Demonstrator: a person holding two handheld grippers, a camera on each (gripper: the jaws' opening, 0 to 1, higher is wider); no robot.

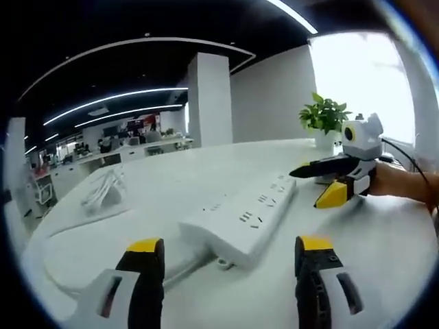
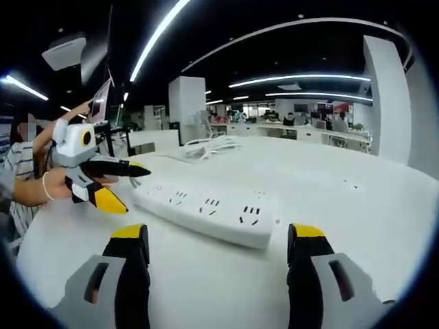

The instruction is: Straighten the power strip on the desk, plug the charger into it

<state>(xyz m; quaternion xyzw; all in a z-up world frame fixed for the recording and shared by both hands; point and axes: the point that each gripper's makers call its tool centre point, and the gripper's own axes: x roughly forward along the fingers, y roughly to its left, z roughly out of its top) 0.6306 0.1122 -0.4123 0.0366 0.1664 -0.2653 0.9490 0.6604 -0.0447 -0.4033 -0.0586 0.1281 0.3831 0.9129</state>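
A long white power strip [image 1: 240,216] lies on the white desk [image 1: 370,247], sockets up, running at a slant away from me. My left gripper [image 1: 230,244] is open just short of its near end, holding nothing. My right gripper [image 1: 304,189], held by a hand, hovers open by the strip's far end. In the right gripper view the strip [image 2: 206,205] lies crosswise just beyond my open right gripper [image 2: 219,245], and the left gripper [image 2: 137,190] is open at the strip's left end. A white charger cable bundle [image 1: 103,192] [image 2: 209,145] rests farther off on the desk.
A potted green plant [image 1: 324,116] stands at the desk's far edge near a bright window. A white pillar [image 1: 209,99] and office desks lie beyond. A person's arm [image 2: 34,185] and a raised screen [image 2: 101,101] are at the left of the right gripper view.
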